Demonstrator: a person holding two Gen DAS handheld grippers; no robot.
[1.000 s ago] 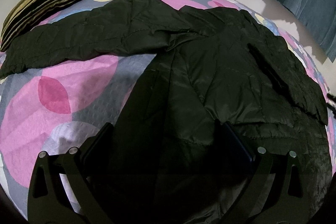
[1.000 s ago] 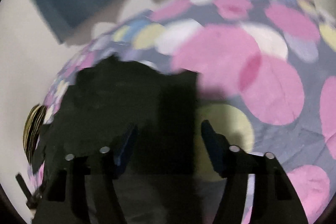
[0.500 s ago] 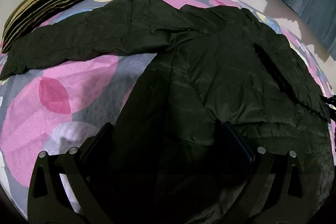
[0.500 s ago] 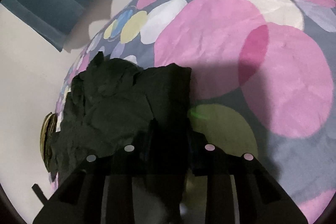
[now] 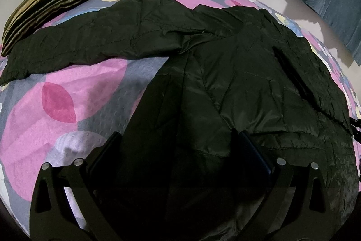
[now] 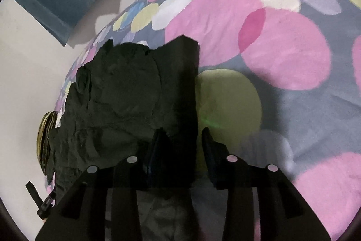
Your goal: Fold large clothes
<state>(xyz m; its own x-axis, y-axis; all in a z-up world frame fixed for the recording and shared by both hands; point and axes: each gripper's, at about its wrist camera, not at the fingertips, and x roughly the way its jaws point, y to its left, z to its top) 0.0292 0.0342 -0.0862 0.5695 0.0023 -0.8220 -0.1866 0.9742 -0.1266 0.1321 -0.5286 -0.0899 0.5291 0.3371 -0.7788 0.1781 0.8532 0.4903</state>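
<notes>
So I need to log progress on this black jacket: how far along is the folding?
Early. Done: the black jacket lies spread on the dotted bedspread, one sleeve stretched toward the striped pillow; no fold shows. In hand: the right gripper straddles the jacket's edge, its jaws opening; the left gripper stands open over the hem. Left: sleeves and body.

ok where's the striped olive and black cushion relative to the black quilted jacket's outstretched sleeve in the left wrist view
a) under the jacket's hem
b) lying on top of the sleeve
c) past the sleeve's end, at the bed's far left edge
c: the striped olive and black cushion lies beyond the cuff of the black quilted jacket, at the far left edge of the spotted bedspread.
</notes>
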